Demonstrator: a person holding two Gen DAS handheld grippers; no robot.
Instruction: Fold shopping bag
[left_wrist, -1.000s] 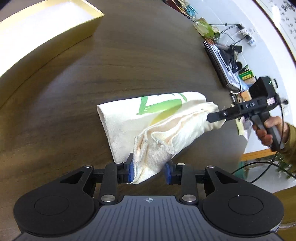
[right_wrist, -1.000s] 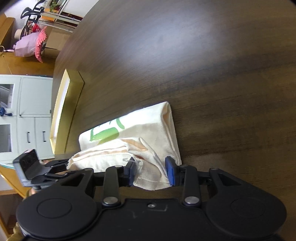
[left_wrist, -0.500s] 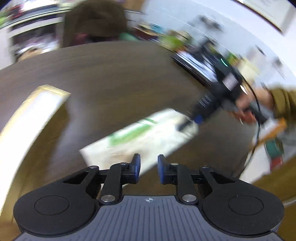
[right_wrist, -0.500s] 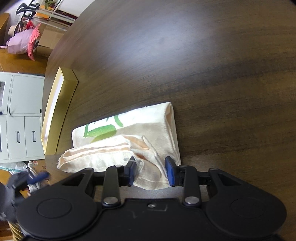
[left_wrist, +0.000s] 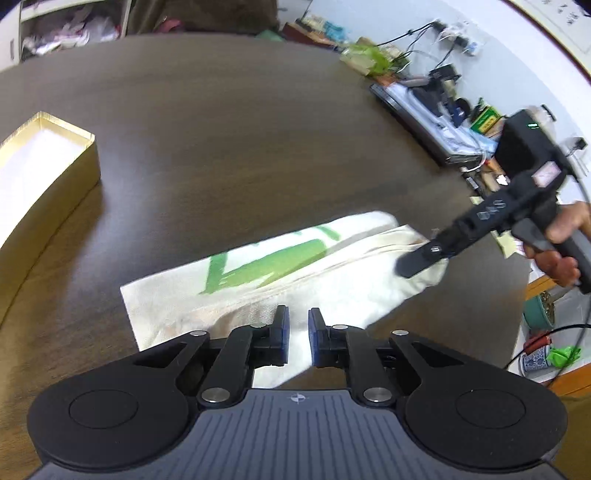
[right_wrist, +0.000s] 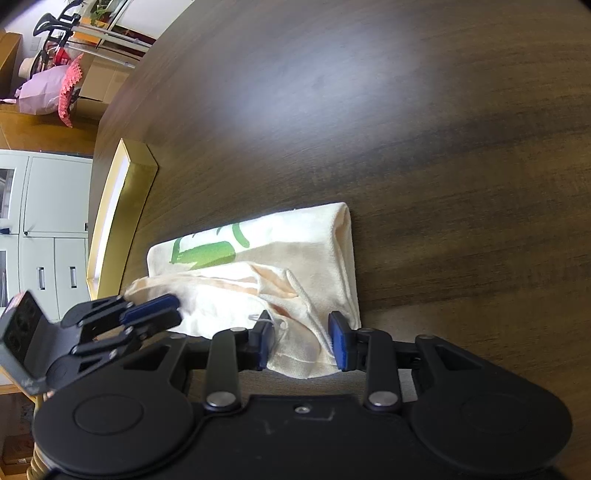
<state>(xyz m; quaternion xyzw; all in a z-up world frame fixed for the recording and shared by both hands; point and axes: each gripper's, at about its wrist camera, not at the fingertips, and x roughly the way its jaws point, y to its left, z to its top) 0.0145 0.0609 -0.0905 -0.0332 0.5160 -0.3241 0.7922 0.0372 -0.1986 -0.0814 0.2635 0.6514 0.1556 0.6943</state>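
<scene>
A: Cream canvas, that's the shopping bag (left_wrist: 280, 280), lying folded on the dark wooden counter (left_wrist: 229, 122) with its green print facing up and the looser top layer bunched toward the near edge.

B: And the left hand-held gripper (left_wrist: 296, 334)? A second ago it had a fold of that cloth between its pads.

A: It has let go and pulled back. Its jaws have just been closing, and now they stand nearly together with nothing between them; the cloth only shows beneath the narrow gap. In the right wrist view it hovers just beside the left end of the bag (right_wrist: 255, 280), clear of the fabric.

B: So the fold it carried over is laid down.

A: I judge so. The layer now lies flatter on the printed panel than it did while it was being held up.

B: The right hand-held gripper (right_wrist: 303, 341)?

A: It has stayed put. Its blue pads are part-open around a thick bunch at the bag's near corner and press on it from both sides.

B: What does that leave?

A: Probably one more fold or a smoothing pass: the top layer looks rumpled. The gold box (left_wrist: 44, 166) stands well apart to the left, open and seemingly empty.
</scene>
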